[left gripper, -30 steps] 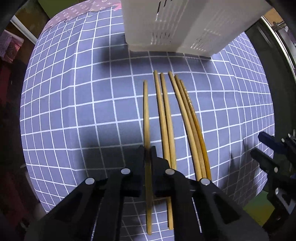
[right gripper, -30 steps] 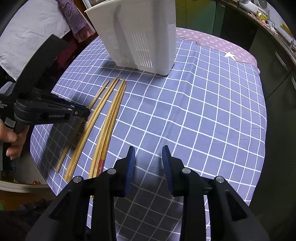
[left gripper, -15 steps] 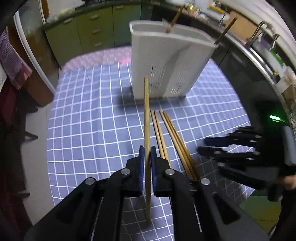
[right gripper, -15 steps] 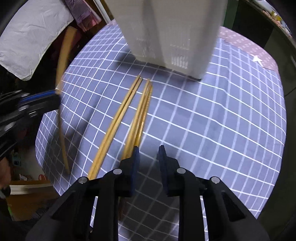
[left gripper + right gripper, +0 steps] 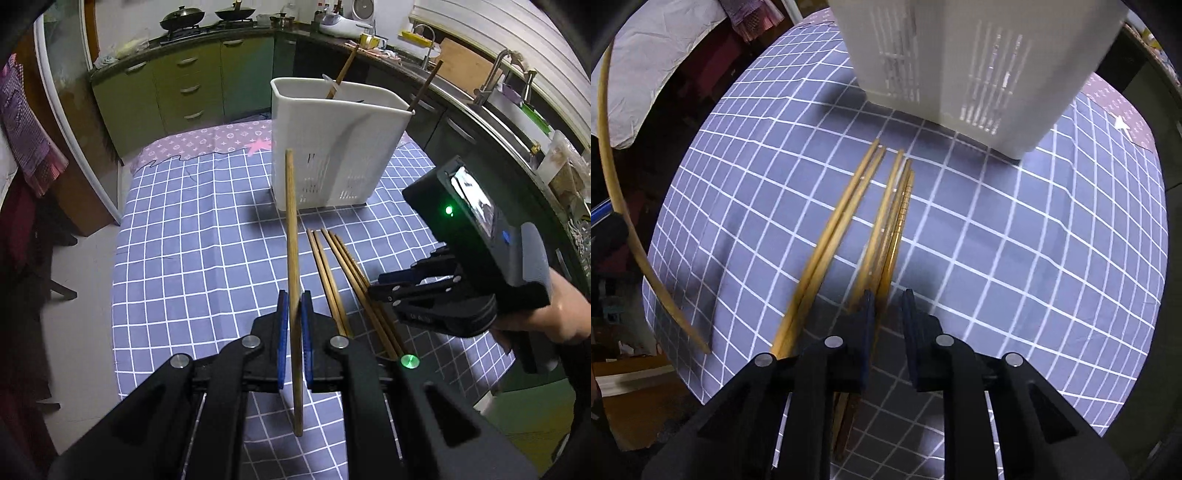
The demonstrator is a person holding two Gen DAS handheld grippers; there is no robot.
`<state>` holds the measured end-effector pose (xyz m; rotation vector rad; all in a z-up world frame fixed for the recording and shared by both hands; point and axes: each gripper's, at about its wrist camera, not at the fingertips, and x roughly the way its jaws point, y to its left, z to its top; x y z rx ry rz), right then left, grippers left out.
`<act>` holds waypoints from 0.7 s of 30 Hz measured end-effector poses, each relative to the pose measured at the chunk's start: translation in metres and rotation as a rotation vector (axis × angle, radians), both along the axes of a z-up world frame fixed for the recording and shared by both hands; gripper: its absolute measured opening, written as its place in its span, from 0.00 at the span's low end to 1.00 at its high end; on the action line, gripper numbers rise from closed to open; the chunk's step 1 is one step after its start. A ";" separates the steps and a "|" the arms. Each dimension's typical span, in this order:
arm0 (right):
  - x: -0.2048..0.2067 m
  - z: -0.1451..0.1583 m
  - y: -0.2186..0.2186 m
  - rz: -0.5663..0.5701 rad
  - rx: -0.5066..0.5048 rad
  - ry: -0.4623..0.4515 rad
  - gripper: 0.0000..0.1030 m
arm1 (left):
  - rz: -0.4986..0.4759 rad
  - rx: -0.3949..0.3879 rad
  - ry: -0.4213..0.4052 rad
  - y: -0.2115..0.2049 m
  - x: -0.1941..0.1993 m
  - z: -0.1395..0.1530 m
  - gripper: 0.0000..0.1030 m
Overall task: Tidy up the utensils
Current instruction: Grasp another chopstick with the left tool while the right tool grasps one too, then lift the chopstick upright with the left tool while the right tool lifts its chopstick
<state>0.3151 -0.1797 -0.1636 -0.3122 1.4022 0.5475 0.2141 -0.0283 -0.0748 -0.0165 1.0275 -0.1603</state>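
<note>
My left gripper (image 5: 291,299) is shut on one wooden chopstick (image 5: 291,229) and holds it lifted above the table, its far tip toward the white utensil basket (image 5: 332,147). That chopstick also shows at the left edge of the right wrist view (image 5: 613,192). Several more chopsticks (image 5: 849,229) lie side by side on the blue checked tablecloth (image 5: 997,240) in front of the basket (image 5: 960,55). My right gripper (image 5: 888,295) is open, low over the near ends of the right-hand chopsticks, its jaws either side of them. It also shows in the left wrist view (image 5: 388,284).
The basket holds two upright utensils (image 5: 343,74). Green kitchen cabinets (image 5: 184,92) and a counter with a sink (image 5: 498,107) ring the table. The floor drops off at the table's left edge (image 5: 114,295).
My left gripper has lifted its chopstick off the cloth and pulled back and up. My right gripper has dropped onto the near ends of the remaining chopsticks and its jaws have narrowed.
</note>
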 end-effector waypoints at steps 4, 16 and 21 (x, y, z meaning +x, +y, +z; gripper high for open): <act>0.002 0.001 -0.008 -0.020 -0.016 -0.005 0.16 | -0.008 -0.002 0.001 0.000 -0.001 0.000 0.07; 0.001 -0.009 0.015 -0.015 -0.038 0.005 0.16 | -0.015 0.007 0.001 0.002 -0.004 -0.001 0.07; 0.003 -0.009 0.012 -0.021 -0.050 -0.008 0.08 | -0.023 0.018 -0.021 0.002 -0.007 0.003 0.07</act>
